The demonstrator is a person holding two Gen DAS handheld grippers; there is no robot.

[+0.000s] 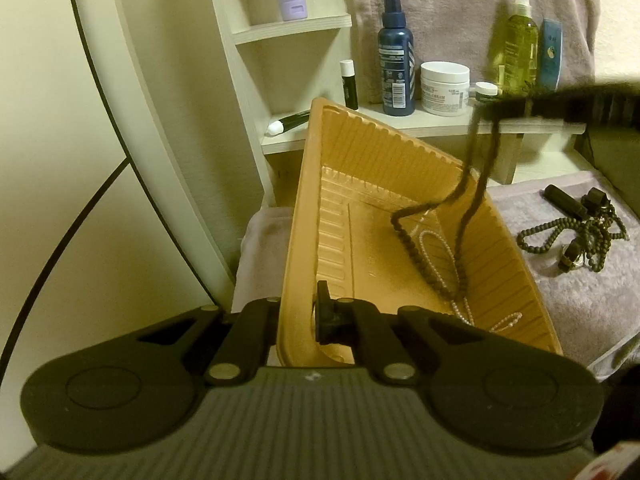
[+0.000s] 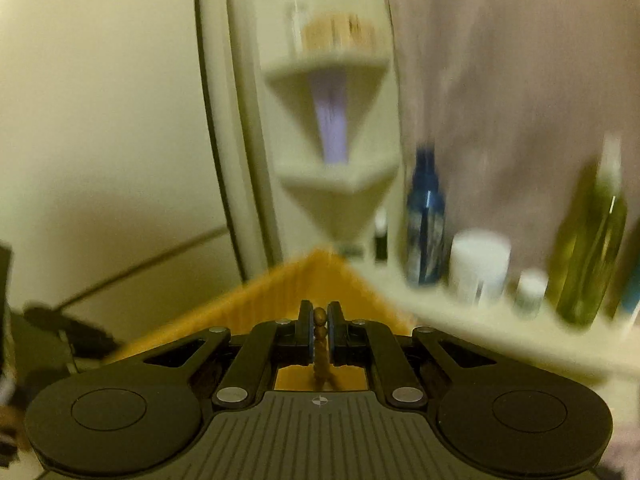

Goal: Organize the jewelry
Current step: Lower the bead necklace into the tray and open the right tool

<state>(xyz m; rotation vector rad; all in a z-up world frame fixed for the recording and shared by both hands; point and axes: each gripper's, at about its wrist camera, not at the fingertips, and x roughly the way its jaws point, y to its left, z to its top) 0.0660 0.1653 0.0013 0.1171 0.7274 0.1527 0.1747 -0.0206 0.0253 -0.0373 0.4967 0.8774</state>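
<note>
The near wall of the tilted orange tray (image 1: 352, 168) is pinched by the closed left claw (image 1: 298, 320). A dark bead necklace (image 1: 460, 216) is gripped by the closed right claw (image 2: 319, 320) and hangs into the tray beside a pearl strand (image 1: 436, 256). More beaded jewelry (image 1: 580, 236) lies on the grey towel (image 1: 580, 300).

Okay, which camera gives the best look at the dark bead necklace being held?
The left wrist view: the dark bead necklace hangs in full from the right gripper into the orange tray. The right wrist view shows only a few beads between its pads.
</note>
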